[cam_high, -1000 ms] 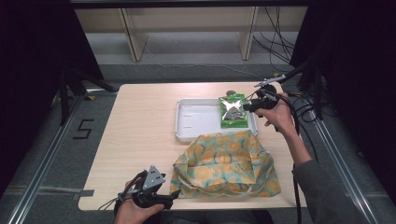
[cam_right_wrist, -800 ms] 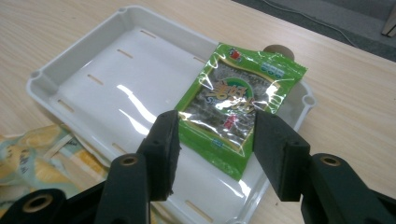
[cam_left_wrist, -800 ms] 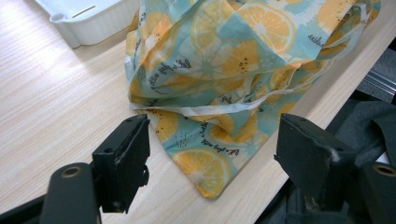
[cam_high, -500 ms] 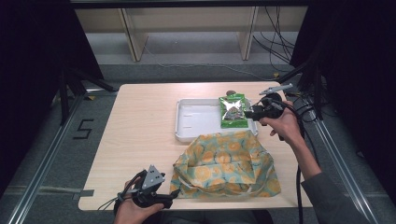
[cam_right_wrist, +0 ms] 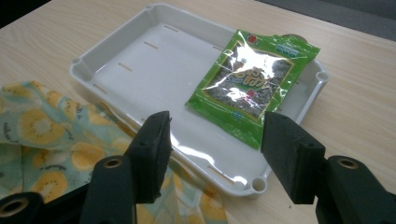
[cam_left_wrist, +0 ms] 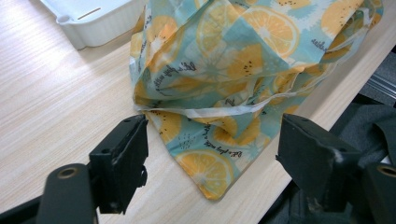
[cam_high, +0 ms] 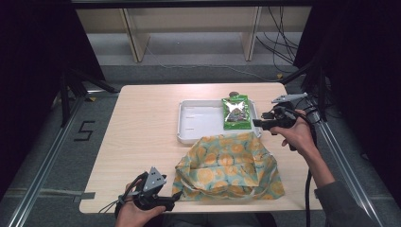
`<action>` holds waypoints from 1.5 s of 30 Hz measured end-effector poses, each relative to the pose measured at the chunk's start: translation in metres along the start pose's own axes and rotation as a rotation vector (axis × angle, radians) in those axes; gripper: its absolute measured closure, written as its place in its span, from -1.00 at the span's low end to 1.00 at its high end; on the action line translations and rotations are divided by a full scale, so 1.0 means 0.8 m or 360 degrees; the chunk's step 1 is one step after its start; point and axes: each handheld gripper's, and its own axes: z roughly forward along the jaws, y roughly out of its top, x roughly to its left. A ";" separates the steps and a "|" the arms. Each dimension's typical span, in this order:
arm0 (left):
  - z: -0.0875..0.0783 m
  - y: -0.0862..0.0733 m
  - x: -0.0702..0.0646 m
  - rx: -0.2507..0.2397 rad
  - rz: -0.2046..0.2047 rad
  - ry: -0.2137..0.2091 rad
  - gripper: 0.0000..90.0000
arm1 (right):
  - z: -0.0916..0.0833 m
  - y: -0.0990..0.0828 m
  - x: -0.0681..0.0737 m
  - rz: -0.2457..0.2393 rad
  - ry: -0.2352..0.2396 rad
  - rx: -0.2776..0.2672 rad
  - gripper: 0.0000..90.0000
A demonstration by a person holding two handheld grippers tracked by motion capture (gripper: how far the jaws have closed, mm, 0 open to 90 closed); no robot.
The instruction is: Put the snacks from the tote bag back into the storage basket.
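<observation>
Table (cam_high: 142,142): pale wood, centre of the high view, dark room around it.
Cloth bag (cam_high: 229,165): orange-slice print, slumped at lower centre, mouth not visibly open; its interior is hidden.
Tray (cam_high: 198,120): white, just above the bag, left part bare.
Snack packet (cam_high: 235,112): green, lying flat in the tray's right end.
Right gripper (cam_right_wrist: 212,133): jaws have just been opening, nothing between them, packet ahead.
Left gripper (cam_left_wrist: 212,149): jaws wide, empty, bag corner ahead.
Progress: judged early; packet not bagged.
Unclear: small dark object behind the tray.
</observation>
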 end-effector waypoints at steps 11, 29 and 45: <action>-0.001 0.000 0.001 -0.0013 -0.0003 0.0001 -0.49 | -0.017 -0.018 0.013 -0.0039 0.0050 -0.0004 -0.15; -0.002 0.001 0.003 -0.0011 0.0027 0.0020 -0.53 | -0.040 -0.044 0.029 -0.0013 0.0086 -0.0019 -0.20; 0.000 0.001 0.003 -0.0022 0.0003 0.0020 -0.53 | -0.059 -0.084 0.036 -0.0013 0.0086 -0.0030 -0.20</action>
